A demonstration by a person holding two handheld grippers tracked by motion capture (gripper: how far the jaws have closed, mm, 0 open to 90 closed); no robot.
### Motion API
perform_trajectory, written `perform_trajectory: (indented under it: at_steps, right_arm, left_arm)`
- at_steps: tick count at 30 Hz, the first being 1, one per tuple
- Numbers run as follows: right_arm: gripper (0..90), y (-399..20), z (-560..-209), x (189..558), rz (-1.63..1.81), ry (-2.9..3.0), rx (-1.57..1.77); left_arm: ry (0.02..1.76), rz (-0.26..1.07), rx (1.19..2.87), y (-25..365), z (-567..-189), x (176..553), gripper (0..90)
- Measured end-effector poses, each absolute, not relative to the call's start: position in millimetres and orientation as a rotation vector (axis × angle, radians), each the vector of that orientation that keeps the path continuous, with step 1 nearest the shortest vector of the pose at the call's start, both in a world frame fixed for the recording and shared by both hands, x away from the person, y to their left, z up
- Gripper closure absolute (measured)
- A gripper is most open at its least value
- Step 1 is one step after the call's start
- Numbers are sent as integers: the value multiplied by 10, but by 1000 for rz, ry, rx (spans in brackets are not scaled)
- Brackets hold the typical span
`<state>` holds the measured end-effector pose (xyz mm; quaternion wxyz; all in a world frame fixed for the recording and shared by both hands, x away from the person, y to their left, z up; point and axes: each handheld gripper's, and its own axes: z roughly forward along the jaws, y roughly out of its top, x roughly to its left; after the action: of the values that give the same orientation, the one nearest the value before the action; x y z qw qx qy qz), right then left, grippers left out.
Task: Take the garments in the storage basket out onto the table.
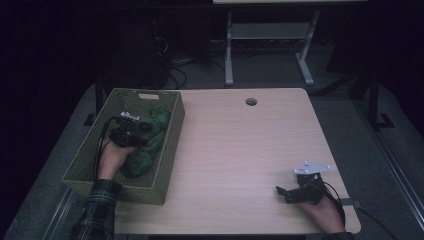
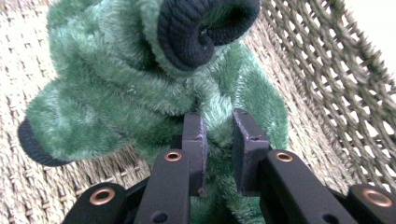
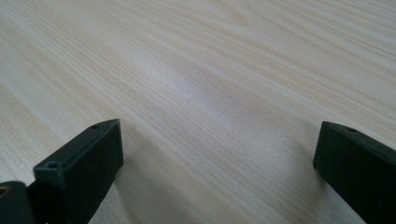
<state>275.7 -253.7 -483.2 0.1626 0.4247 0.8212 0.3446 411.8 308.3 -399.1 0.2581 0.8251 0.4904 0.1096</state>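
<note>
So the left gripper [image 2: 218, 125] is sitting inside the woven basket [image 1: 170, 131] at the table's [image 1: 240, 150] left side, jaws pinching a fold of the fuzzy green plush toy [image 2: 140, 93]. The right gripper [image 3: 219, 149] is resting near-right on the table, jaws gaping wide.

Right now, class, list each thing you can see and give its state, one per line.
Left tongs: shut on green plush toy.
Right tongs: open, holding nothing, over the table.
Green plush toy: lying in the basket, gripped.
Woven basket: upright on the table's left edge.
</note>
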Motion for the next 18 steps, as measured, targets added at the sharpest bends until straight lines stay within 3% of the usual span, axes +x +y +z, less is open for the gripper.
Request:
perform_trajectory:
  at_steps: [18]
  right_arm:
    - [11,-2536,-4832,2756,982,2342,1216]
  left_arm:
    - [1225,332,2036,3244,-3651,3879,794]
